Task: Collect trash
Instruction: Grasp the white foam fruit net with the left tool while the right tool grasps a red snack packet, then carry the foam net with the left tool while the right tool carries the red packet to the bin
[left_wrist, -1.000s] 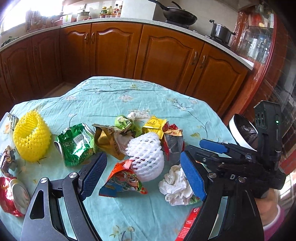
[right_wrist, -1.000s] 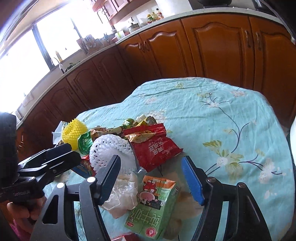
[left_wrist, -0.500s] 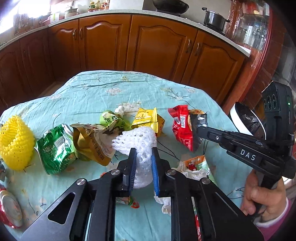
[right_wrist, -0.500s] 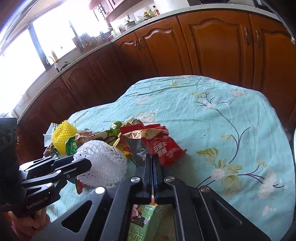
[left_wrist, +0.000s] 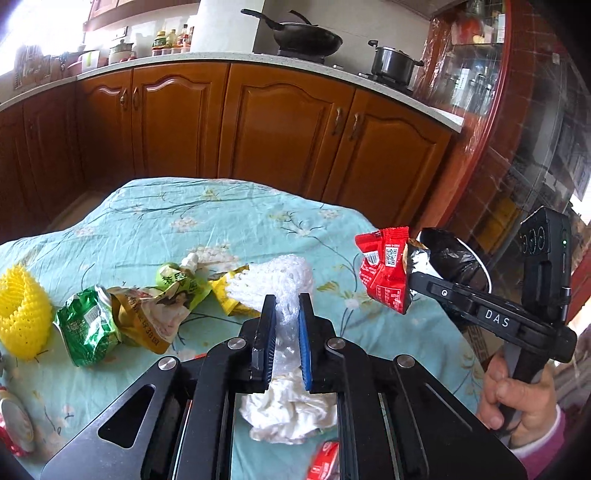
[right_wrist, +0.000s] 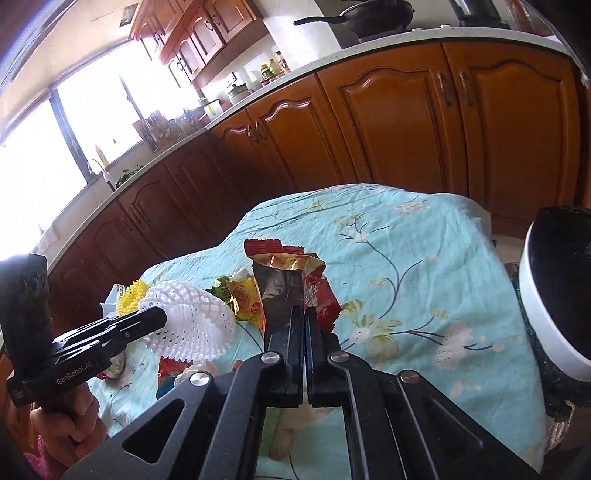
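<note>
We read "DAS" on the right gripper (left_wrist: 408, 284), "GenRobot.AI" on the left gripper (left_wrist: 286, 325) | left pinches white foam net (left_wrist: 280, 280) above table (left_wrist: 221, 218) middle | right clamps red snack wrapper (left_wrist: 384, 269) (aloft, near right edge).

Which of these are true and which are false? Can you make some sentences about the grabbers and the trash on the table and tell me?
1. The left gripper is shut on the white foam fruit net. True.
2. The right gripper is open and holds nothing. False: it is shut on the red snack wrapper.
3. The yellow foam fruit net lies on the tablecloth. True.
4. The trash bin has a blue bag in it. False: its liner is black.
5. The green wrapper is held in the air. False: it lies on the tablecloth.
</note>
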